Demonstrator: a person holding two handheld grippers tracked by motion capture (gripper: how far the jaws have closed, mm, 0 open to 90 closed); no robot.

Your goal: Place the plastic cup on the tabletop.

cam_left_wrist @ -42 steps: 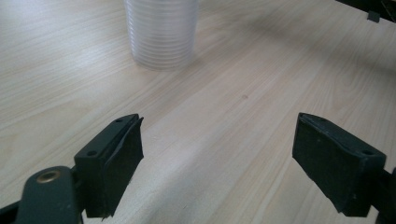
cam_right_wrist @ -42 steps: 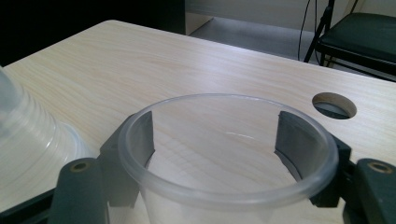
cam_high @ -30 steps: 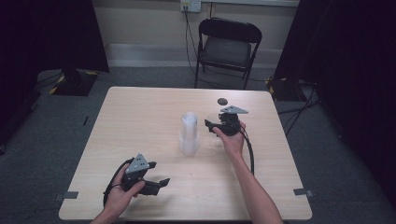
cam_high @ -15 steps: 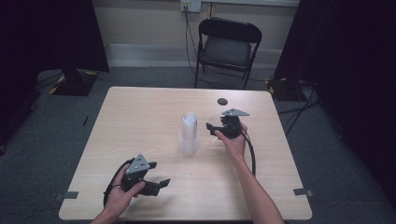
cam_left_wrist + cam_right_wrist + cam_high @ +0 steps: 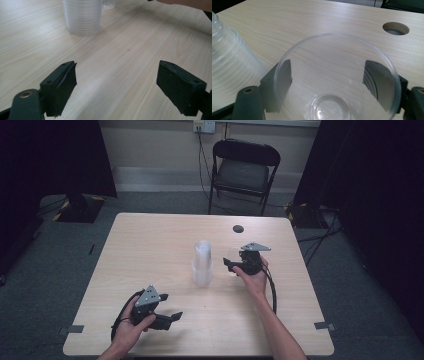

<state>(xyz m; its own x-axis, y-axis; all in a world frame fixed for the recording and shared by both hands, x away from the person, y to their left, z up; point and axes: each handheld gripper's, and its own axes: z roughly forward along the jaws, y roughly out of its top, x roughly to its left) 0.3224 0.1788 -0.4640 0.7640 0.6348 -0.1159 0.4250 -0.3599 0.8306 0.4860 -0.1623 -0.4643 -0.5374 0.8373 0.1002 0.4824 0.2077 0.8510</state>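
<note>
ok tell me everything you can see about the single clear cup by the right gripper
The clear cup looks like thin see-through plastic with a round rim and a small ringed base. It is empty, mouth up, between the right gripper jaws, which flank its sides. It sits right of the cup stack, near the table middle.

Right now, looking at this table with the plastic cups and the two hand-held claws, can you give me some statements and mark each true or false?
1. The right claw has a single clear cup between its jaws. True.
2. The left claw grips the stack of cups. False: its jaws are wide apart over bare table.
3. The stack lies tipped over. False: it stands upright.
4. The tabletop has a round hole. True.
</note>
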